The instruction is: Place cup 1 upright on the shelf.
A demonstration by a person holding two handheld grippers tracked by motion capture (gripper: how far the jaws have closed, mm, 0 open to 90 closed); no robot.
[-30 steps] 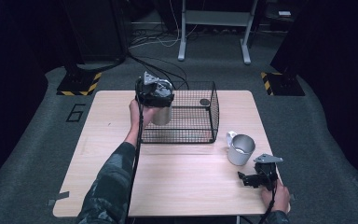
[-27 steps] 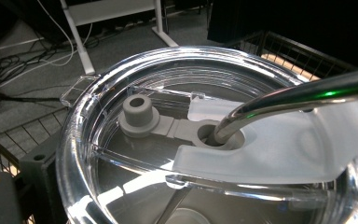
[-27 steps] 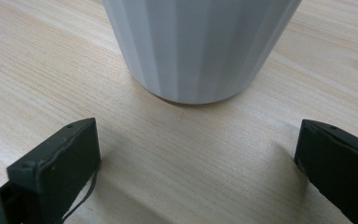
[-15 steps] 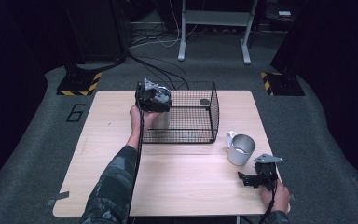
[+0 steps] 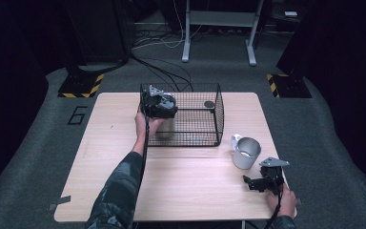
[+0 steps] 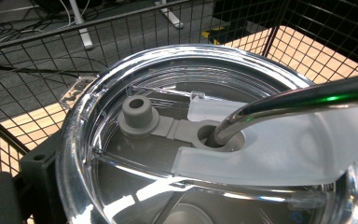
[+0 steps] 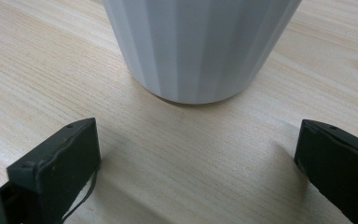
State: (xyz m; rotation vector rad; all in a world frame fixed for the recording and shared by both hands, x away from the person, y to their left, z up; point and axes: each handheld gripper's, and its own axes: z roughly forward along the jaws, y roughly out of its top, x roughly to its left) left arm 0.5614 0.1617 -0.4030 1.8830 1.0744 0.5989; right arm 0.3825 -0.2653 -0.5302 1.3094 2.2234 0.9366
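1. Hanging over the near-left corner of the black wire-mesh basket (image 5: 205, 117), the left gripper (image 5: 158, 102) sits directly above a pale tumbler with a clear plastic lid (image 6: 182, 135) and a bent metal straw (image 6: 303, 95); in the high view this lies just left of frame centre.
2. The tumbler stands upright inside the basket, so its long axis runs vertically, straight under that gripper. The left gripper view looks right down onto the lid, and one black jaw shows at the lower left edge against the cup's side. Whether the jaws clamp the cup I cannot tell.
3. The right gripper (image 5: 256, 182) rests on the light wooden table (image 5: 190, 191) at lower right, jaws spread wide and holding nothing, aimed at the white ribbed metal mug (image 5: 245, 151) just beyond its tips.
4. The left hand is plainly nearer the tumbler; the right is nearer the mug.
5. Against the earlier frames, the left gripper and tumbler have sunk slightly lower into the basket, while the right gripper has not moved.
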